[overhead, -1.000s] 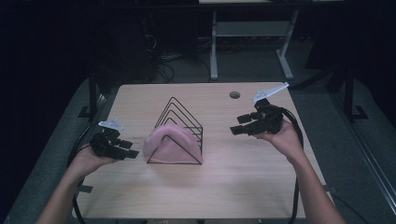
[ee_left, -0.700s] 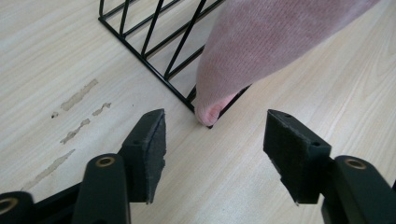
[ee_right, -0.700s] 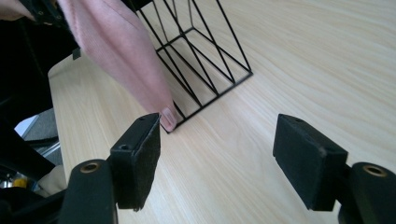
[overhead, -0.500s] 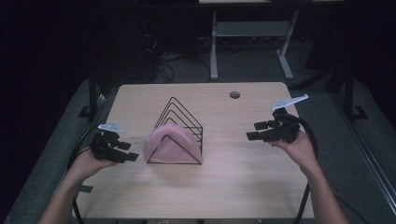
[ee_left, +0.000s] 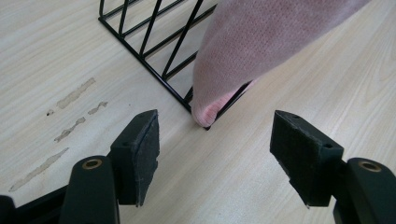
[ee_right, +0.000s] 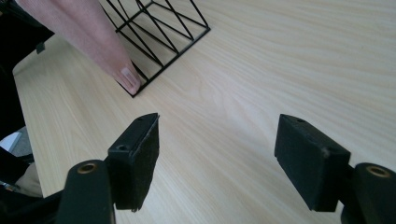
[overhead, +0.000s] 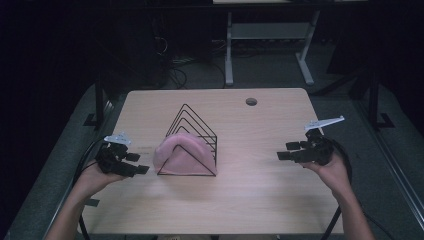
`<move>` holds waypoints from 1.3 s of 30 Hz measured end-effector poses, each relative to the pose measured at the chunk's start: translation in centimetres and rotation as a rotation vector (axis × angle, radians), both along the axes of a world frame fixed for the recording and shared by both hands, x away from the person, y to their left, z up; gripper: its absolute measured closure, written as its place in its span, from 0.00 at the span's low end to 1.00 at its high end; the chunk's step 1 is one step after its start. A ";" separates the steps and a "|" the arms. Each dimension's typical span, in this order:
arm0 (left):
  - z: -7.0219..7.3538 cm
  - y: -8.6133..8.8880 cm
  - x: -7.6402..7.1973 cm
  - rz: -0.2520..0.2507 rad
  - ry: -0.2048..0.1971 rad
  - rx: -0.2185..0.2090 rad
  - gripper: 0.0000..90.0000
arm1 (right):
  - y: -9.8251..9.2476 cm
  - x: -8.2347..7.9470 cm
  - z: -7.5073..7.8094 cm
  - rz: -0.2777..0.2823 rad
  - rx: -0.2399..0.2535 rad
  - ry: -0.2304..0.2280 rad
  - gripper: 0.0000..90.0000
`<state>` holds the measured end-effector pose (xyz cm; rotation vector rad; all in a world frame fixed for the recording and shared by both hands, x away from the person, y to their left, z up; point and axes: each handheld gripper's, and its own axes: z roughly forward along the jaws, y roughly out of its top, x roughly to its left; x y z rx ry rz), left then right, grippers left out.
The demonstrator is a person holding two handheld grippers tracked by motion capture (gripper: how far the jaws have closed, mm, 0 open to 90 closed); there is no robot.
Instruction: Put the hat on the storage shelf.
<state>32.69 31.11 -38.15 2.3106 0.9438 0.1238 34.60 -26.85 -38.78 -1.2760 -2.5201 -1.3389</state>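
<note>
A black wire rack stands mid-table with a pink cloth draped over its near-left end. My left gripper rests just left of the cloth. It is open, its jaws have just been opening, and nothing is between them. In the left gripper view the cloth hangs over the rack's corner, a little beyond the gripper. My right gripper hovers well to the rack's right, open and holding nothing, its jaws having widened a little. In the right gripper view the gripper faces bare wood, with the rack and the cloth farther off.
The light wooden table has a round cable hole near its far edge. Faint tape marks lie on the wood left of the rack. A metal desk frame stands on the dark floor behind the table.
My right gripper has swung rightward and toward the near side, away from the rack, and sunk lower. The left gripper has stayed beside the cloth.
</note>
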 end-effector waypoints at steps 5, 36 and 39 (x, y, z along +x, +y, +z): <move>-0.2 -0.1 -0.2 0.009 -0.005 -0.005 0.37 | -0.9 -0.7 -0.8 -0.009 -0.010 0.003 0.33; -4.3 -0.7 -2.8 0.106 -0.044 -0.031 0.34 | -2.7 -6.8 -5.7 -0.048 -0.027 -0.008 0.31; -4.8 -0.9 -3.1 0.114 -0.052 -0.035 0.34 | -2.3 -7.9 -5.9 -0.059 -0.003 -0.022 0.31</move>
